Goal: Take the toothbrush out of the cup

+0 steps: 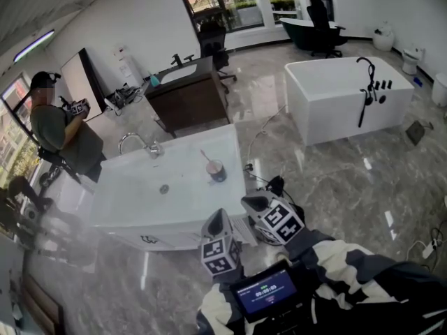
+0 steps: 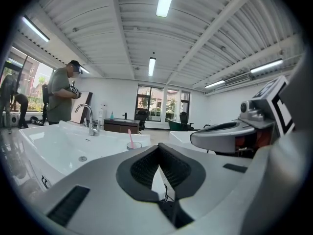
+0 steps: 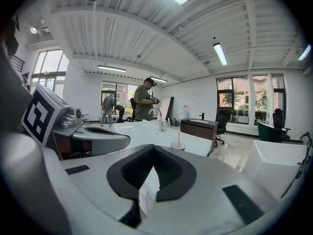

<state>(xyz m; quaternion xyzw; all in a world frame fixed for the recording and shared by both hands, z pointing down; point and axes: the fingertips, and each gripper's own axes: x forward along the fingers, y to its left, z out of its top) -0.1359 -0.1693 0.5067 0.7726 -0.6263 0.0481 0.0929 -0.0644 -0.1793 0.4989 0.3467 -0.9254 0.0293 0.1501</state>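
1. Toothbrush (image 1: pixel 207 156): one, pink. It stands tilted in the cup, head end up, on the washbasin counter near its right front corner. No writing shows on it.
2. Cup (image 1: pixel 216 171): one, dark with a pale rim, upright, with no label that can be read.
3. Washbasin counter (image 1: pixel 140 208): one, white. A small dark mark on its front panel is too small to read.
4. Chrome tap (image 1: pixel 143 145): one, on the far edge of the basin.
5. Drain (image 1: pixel 164 188): one, in the basin floor.
6. Left gripper (image 2: pixel 159 150): one. Its black ribbed pads meet at the tips with nothing between them. It is well short of the cup.
7. Right gripper (image 3: pixel 154 150): one. Its pads are likewise pressed together and empty, and it sits beside the left gripper, apart from the cup.
8. Marker cubes (image 1: pixel 222 253): two, one per gripper, each bearing black-and-white square codes and no lettering.
9. Lit screen (image 1: pixel 267 289): one, below the grippers. It shows a row of digits too small to read.
10. White bathtub (image 1: pixel 346 96): one, freestanding, with a black tap at its rim.
11. Dark green bathtub (image 1: pixel 300 28): one, by the windows.
12. Dark wooden desk (image 1: pixel 185 98): one, behind the counter.
13. Person (image 1: pixel 52 124): one stands at the counter's far left, wearing a cap.
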